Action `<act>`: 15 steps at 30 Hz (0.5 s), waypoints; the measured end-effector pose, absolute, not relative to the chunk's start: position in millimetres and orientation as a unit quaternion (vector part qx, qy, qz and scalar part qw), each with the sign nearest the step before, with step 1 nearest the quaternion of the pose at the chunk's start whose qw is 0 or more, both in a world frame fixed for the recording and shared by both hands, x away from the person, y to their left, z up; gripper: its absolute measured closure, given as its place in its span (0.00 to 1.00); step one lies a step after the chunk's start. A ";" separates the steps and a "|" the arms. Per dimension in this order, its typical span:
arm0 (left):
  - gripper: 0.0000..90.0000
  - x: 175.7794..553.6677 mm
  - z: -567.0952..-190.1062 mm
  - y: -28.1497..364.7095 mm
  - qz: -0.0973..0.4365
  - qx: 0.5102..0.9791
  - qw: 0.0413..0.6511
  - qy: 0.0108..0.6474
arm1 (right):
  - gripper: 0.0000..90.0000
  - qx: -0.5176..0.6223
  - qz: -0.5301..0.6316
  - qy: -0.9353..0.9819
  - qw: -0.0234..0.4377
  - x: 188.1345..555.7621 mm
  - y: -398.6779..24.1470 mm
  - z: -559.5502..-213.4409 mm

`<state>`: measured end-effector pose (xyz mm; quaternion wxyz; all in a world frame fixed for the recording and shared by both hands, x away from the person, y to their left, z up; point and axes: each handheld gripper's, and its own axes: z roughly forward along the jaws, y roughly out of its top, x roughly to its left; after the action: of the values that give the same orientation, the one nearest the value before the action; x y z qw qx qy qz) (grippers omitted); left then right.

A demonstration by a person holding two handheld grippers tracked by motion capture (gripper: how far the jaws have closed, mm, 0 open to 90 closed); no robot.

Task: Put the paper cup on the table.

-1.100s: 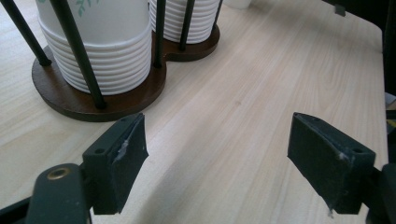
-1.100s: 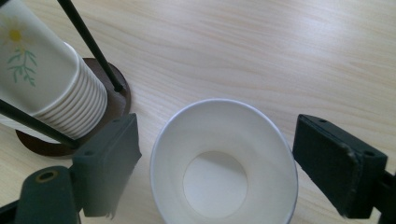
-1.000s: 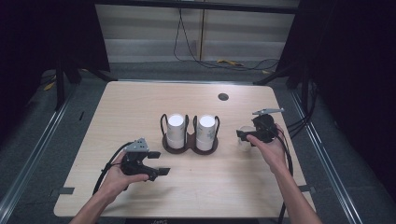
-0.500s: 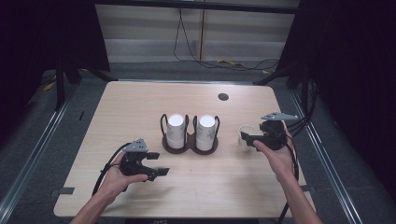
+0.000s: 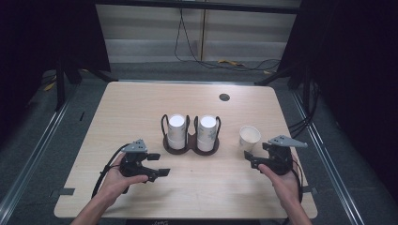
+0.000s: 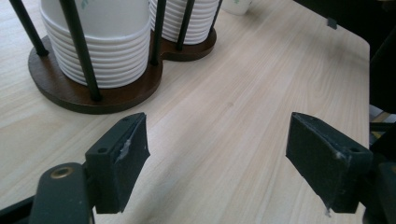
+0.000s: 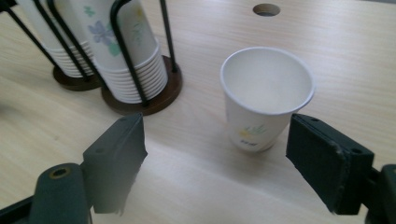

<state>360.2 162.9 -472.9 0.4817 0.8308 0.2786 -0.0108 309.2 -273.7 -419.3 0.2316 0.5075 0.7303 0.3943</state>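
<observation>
One loose paper cup (image 7: 265,95) stands upright on the table (image 5: 141,103), just beyond the right gripper (image 7: 233,158), whose empty jaws have been closing; light and crushable, it likely wants a gentle mid-wall grip.

Bare table (image 5: 141,108) lies open ahead of my left gripper (image 5: 159,172), its jaws apart with nothing between them; the cup rack (image 5: 190,140) blocks the middle beyond. My right gripper (image 5: 249,161) has just been closing, jaws empty, and a lone cup (image 5: 249,137) stands just ahead, apart from the rack, with a passable gap between.
</observation>
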 end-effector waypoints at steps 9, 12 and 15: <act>0.23 361.1 -474.1 175.8 0.008 0.827 0.478 0.297 | 0.21 0.516 0.381 0.734 0.223 285.4 -270.3 -448.1; 0.23 358.8 -477.2 180.5 0.011 0.827 0.476 0.297 | 0.21 0.520 0.378 0.734 0.216 283.3 -271.5 -454.4; 0.22 358.3 -479.3 180.4 0.007 0.830 0.474 0.294 | 0.20 0.522 0.378 0.734 0.215 283.0 -271.7 -458.4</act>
<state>358.3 180.4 -479.3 0.4741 0.8299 0.2941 0.0075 283.0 -271.7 -458.4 0.2150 0.5220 0.7340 0.3776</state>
